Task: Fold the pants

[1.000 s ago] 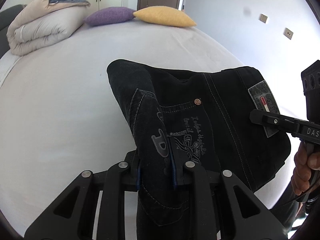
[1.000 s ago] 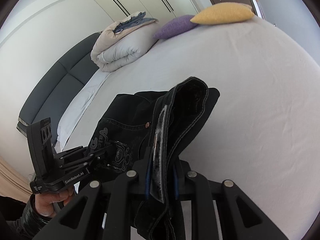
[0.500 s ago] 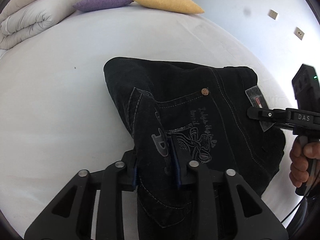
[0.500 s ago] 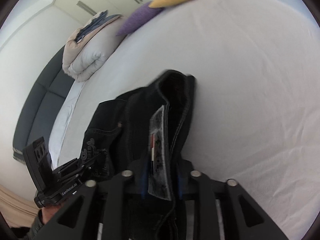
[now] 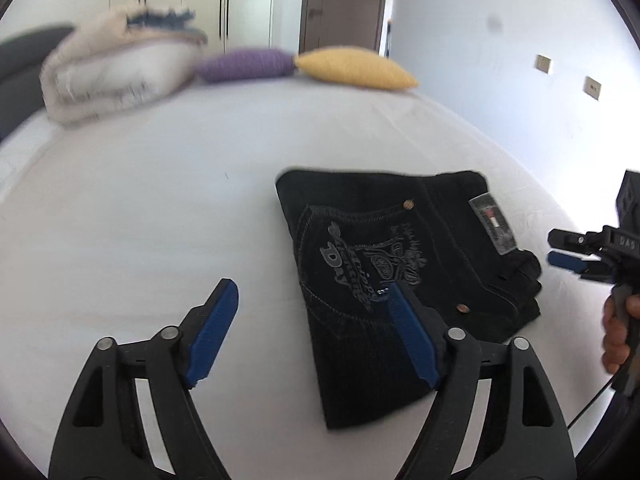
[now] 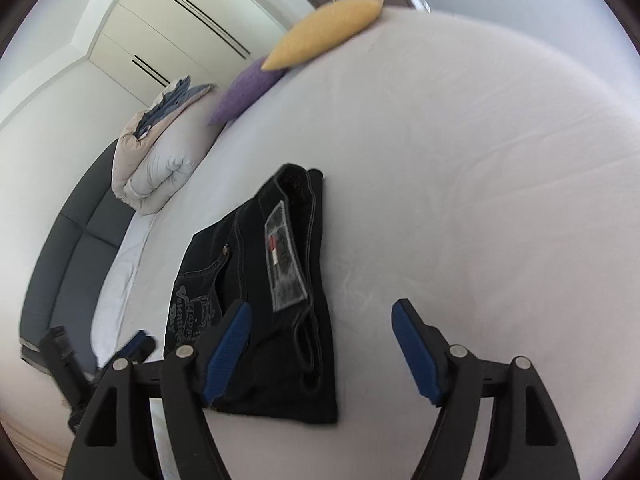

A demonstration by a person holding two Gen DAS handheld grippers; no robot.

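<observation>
The folded pants point(image 5: 404, 264) lie flat on the bed point(image 5: 160, 220), between both claws; the left claw point(image 5: 316, 320) and right claw point(image 6: 322, 344) have just been opening, holding nothing.

Folded pants point(image 5: 400, 264) lay flat on the bed point(image 5: 160, 208), near its front edge. Behind them, at the bed's far end: rolled duvet point(image 5: 116, 80) left, two pillows point(image 5: 352, 70) right.

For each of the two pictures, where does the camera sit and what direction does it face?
Left wrist: on the left gripper, facing across the bed toward the pillows; open jaws and a hand show.
Right wrist: on the right gripper, facing the wardrobe; open jaws show.
Shared: folded black pants, yellow pillow.
</observation>
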